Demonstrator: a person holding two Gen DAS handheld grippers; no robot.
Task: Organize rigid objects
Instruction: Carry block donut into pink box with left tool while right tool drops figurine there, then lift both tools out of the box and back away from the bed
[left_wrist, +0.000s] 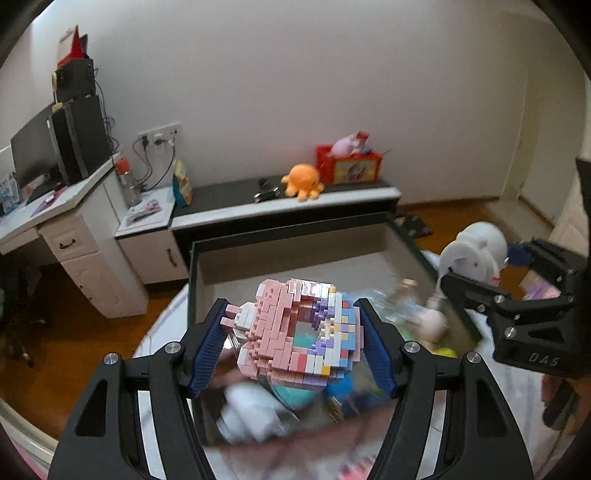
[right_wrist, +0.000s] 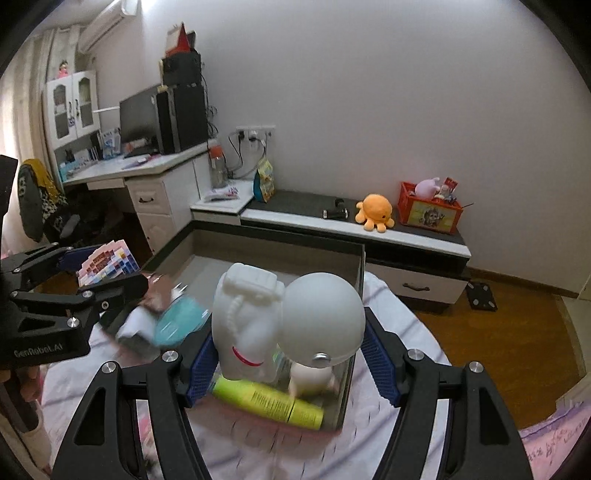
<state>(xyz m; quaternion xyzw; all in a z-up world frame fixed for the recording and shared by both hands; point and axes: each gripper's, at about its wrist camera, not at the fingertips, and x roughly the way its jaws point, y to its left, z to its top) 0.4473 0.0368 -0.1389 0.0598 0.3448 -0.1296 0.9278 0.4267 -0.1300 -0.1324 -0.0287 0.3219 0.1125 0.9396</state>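
You are gripping the pastel brick-built donut (left_wrist: 295, 328) in your left gripper (left_wrist: 293, 347) and clamping the white astronaut figure (right_wrist: 284, 325) between the right gripper's (right_wrist: 291, 363) fingers, both hanging above the open drawer (left_wrist: 295, 258), probably lifted clear for sorting.

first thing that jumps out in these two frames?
The left gripper is shut on a pastel brick-built donut, held above the open box on the bed. The right gripper is shut on a white astronaut figure over the same box. Behind them, an orange octopus plush sits on the low cabinet.
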